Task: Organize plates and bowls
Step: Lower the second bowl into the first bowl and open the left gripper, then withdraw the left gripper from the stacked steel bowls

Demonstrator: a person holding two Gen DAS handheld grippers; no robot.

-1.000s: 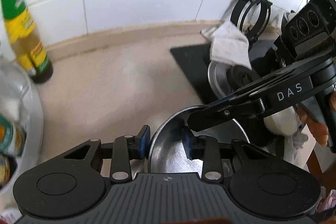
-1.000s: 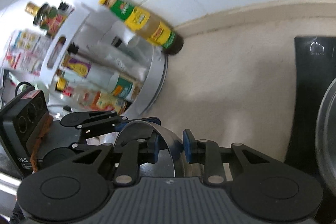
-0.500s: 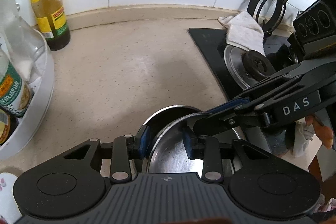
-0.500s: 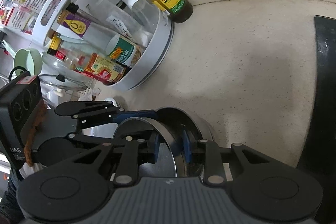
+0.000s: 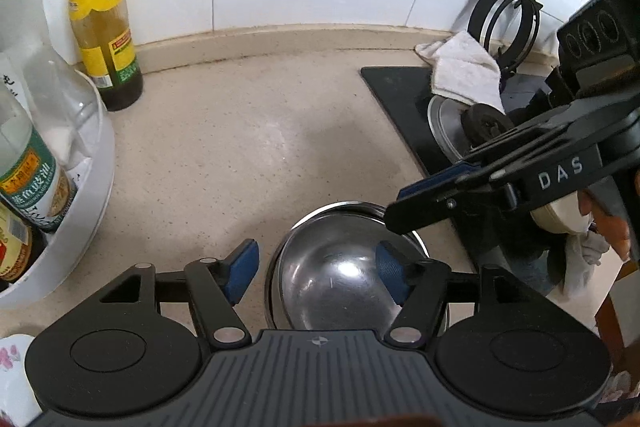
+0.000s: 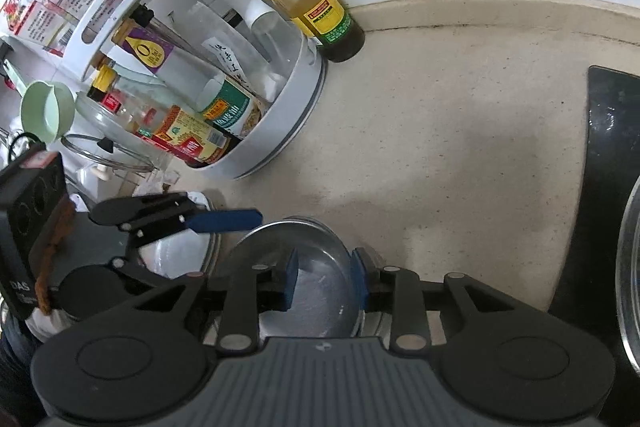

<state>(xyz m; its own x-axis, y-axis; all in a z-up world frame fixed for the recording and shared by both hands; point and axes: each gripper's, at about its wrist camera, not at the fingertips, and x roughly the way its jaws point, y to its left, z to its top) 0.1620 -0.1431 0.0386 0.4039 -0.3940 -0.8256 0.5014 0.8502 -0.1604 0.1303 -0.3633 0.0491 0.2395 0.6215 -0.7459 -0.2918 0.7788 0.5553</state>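
steel bowls (image 5: 340, 267) nested | right wrist only: spice rack (image 6: 256, 131)

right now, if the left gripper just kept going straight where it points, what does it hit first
Most likely the steel bowl lying between the open fingers of the left gripper; its rim sits nearest, though depth is hard to judge.

A broad bare stretch of the surface (image 5: 248, 147) lay open between the white rotating rack (image 6: 296, 107) and the black stovetop (image 5: 404, 107), reaching back to the tiled wall. A sauce bottle (image 5: 104, 27) stood at the wall just beside the rack. Nearer, the stacked steel bowls (image 5: 340, 267) filled the front edge, and the right hand-held gripper (image 5: 400, 207) crossed above their far rim.
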